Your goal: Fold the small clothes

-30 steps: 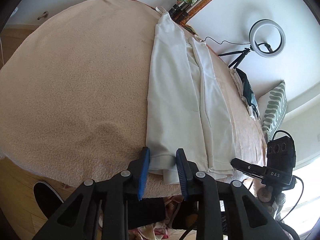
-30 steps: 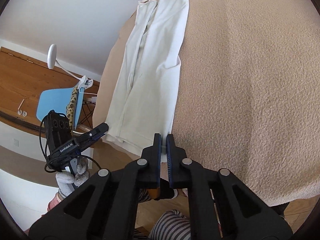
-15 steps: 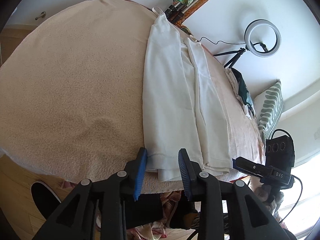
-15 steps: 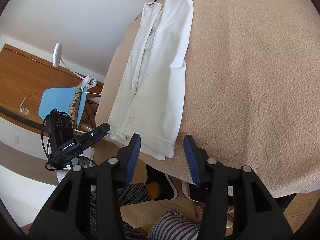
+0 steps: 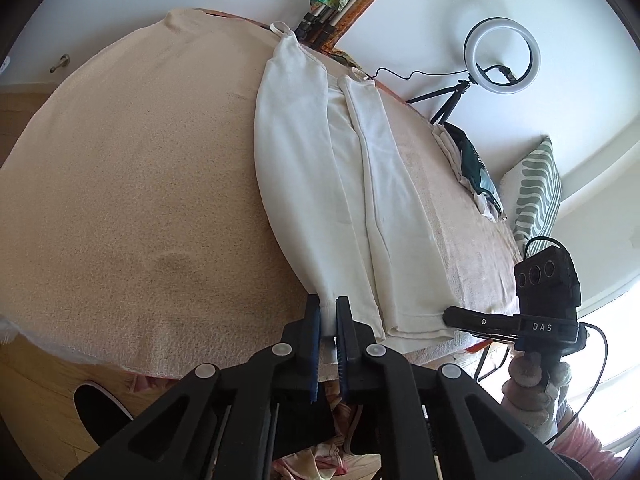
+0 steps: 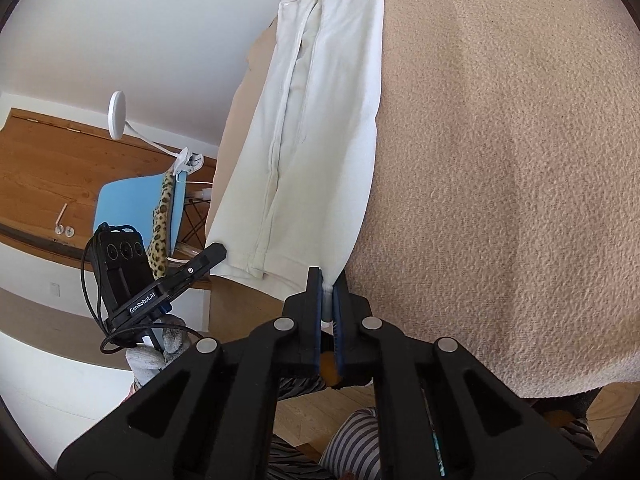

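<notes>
Two grippers, both clamped on the near hem of the white garment (image 5: pixel 344 200). Left gripper (image 5: pixel 328 322) pinches the hem's left corner, white cloth visible between its blue pads; right gripper (image 6: pixel 327 300) pinches a hem corner too, jaws nearly together with fabric sandwiched. Garment lies lengthwise on the beige towel-covered bed (image 5: pixel 120 184), already folded in from the sides into a long strip, straps at the far end, hem at the near edge. Likely next step: carry the hem away toward the straps to fold the strip in half. Risks, as judgement: each bite looks shallow, right at the corner, so fabric could slip out on the lift; pads may hold only the top layer, letting the side folds fall open; uneven lifting would skew the fold; the rough towel may drag the underside and bunch it. Ring light (image 5: pixel 502 56) and striped pillow (image 5: pixel 536 188) sit well clear.
</notes>
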`<state>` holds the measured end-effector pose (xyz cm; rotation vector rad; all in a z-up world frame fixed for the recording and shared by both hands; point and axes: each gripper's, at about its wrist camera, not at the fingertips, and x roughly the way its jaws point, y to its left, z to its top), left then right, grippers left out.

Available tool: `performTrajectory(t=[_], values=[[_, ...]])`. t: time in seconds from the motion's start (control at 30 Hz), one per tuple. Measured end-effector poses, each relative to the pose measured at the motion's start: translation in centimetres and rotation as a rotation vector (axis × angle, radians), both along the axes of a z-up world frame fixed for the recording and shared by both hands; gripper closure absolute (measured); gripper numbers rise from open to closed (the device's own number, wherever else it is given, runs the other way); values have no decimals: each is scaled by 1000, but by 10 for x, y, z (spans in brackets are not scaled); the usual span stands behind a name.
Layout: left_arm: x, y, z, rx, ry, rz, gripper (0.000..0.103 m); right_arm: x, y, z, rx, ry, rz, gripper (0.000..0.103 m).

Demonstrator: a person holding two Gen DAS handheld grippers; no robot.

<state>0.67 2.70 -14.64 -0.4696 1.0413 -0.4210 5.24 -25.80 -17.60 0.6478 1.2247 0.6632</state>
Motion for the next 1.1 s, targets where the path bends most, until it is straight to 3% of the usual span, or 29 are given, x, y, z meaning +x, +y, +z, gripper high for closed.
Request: performTrajectory(t=[0.07, 0.33, 0.47, 1.1], values=[[5, -3, 8, 8, -14, -6, 99, 2, 0, 8, -3, -13, 1, 97], [36, -11, 35, 41, -79, 20, 99, 21, 16, 56, -226, -203, -13, 97], [54, -17, 39, 40, -91, 33, 99, 36, 25, 69, -275, -253, -20, 97], [127, -9, 16, 64, -34, 135, 98, 104, 14, 47, -220, -146, -117, 97]])
